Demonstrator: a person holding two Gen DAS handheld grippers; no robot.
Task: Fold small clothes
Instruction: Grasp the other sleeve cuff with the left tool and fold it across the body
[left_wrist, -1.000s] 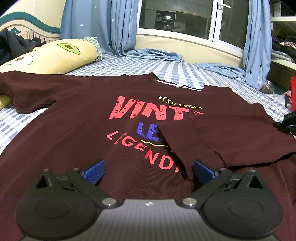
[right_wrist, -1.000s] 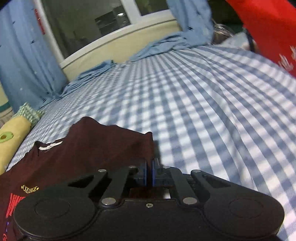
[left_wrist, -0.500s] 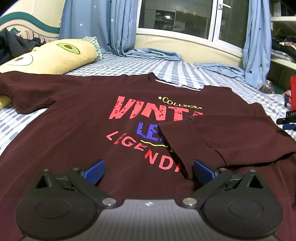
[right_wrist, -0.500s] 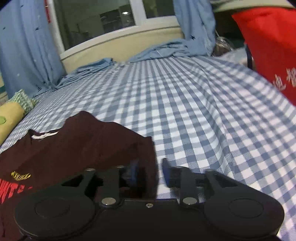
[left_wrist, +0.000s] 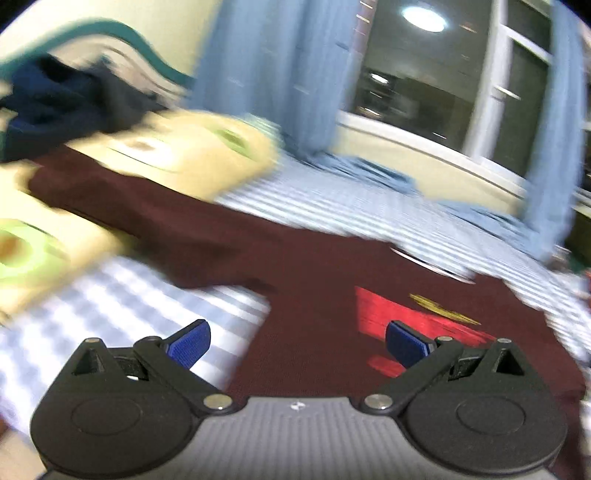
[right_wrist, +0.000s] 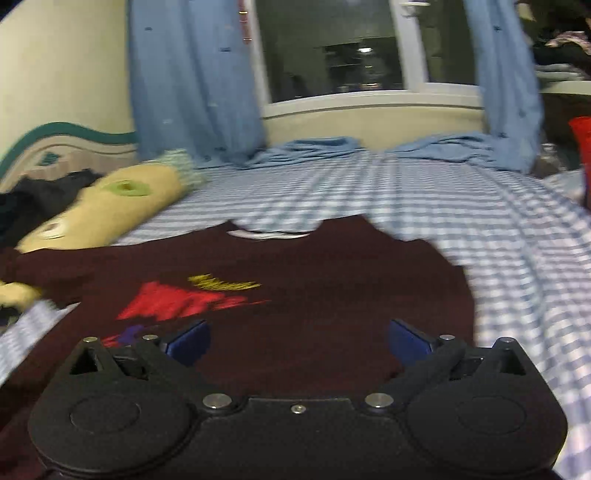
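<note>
A maroon T-shirt (right_wrist: 332, 288) with red, yellow and blue print lies flat on the checked bed, its right sleeve folded in over the body. In the left wrist view the shirt (left_wrist: 314, 295) spreads ahead, its left sleeve (left_wrist: 110, 199) stretched out toward the pillow. My left gripper (left_wrist: 297, 341) is open and empty, over the shirt's left side edge. My right gripper (right_wrist: 297, 341) is open and empty, low over the shirt's right part. Both views are motion-blurred.
A yellow avocado-print pillow (right_wrist: 107, 210) lies at the left, also in the left wrist view (left_wrist: 177, 155). Dark clothes (left_wrist: 55, 107) are piled by the headboard. Blue curtains (right_wrist: 192, 81) and a window back the blue-checked sheet (right_wrist: 480, 221). A red object (right_wrist: 581, 147) is at the right.
My right gripper opened, let go of the folded right sleeve and swung left over the shirt. My left gripper, still open, swung left toward the shirt's left sleeve.
</note>
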